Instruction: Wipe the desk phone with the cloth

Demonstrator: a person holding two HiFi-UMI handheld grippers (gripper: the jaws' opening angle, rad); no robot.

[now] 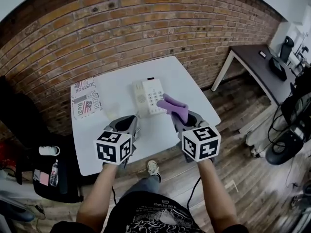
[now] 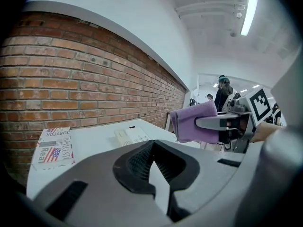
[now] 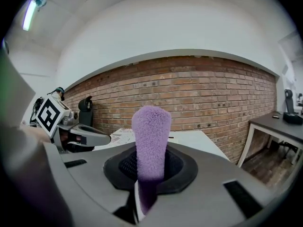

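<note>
Right tool (image 1: 179, 115) clenches cloth (image 1: 175, 106) at right edge of phone (image 1: 151, 96) (left tool (image 1: 132, 125) closed, empty).

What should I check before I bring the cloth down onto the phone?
1. Cloth gripped: ok. The right gripper is shut on the cloth, and a fold sticks out past it.
2. Cloth on phone: not ok. It is held in the air by the phone's right edge.
3. Left gripper free: ok. It is shut, empty and short of the phone.
4. Space around phone: ok. The newspaper lies well to the left on the table.
5. Handset seated: cannot tell.
</note>
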